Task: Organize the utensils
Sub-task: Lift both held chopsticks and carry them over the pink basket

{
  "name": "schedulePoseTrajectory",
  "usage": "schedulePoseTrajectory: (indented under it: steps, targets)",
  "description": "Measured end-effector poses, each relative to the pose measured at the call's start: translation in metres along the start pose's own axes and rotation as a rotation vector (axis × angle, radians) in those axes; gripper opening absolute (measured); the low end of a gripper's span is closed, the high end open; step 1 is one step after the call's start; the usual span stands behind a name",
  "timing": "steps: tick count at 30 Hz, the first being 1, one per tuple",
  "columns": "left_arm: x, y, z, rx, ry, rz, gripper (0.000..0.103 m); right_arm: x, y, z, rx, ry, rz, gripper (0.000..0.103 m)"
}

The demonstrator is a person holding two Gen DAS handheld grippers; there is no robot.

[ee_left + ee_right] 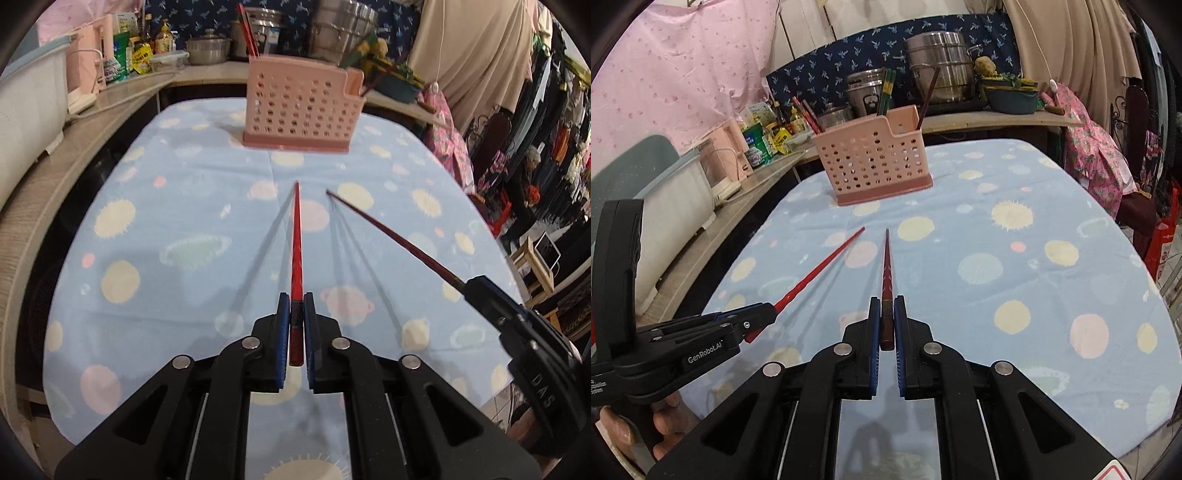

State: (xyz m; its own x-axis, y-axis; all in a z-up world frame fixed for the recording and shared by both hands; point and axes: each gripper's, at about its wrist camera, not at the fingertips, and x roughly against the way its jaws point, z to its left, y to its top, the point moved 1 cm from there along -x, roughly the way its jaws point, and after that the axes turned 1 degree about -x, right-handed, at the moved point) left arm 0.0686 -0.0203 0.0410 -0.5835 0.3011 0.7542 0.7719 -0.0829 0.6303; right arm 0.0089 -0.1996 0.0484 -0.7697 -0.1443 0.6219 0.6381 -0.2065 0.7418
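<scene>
Left tool (295, 325) clamped tight on a bright red chopstick (296, 251); right tool (886, 325) likewise on a darker chopstick (887, 266). Both sticks aimed lengthwise, tips clear of the table (1052, 288), toward the pink holder (875, 162) straight ahead. Neither tool clearly nearer.

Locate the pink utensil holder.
The pink utensil holder stands upright on the far part of the blue tablecloth, ahead of both held chopsticks, with the pot-lined counter behind it.
</scene>
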Motion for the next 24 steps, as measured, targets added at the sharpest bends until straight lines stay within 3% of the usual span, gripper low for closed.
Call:
schedulePoseTrajectory:
  steps: [10,17,24]
  targets:
    - [0.043,0.066,0.012,0.03,0.001,-0.151,0.005,0.025,0.079,-0.008,-0.034,0.029,-0.155,0.007]
    - [0.057,0.118,0.015,0.041,0.009,-0.236,0.003,0.023,0.119,-0.006,-0.046,0.05,-0.211,0.007]
    - [0.057,0.139,0.025,0.045,0.013,-0.255,0.003,0.02,0.146,-0.006,-0.063,0.068,-0.249,0.007]
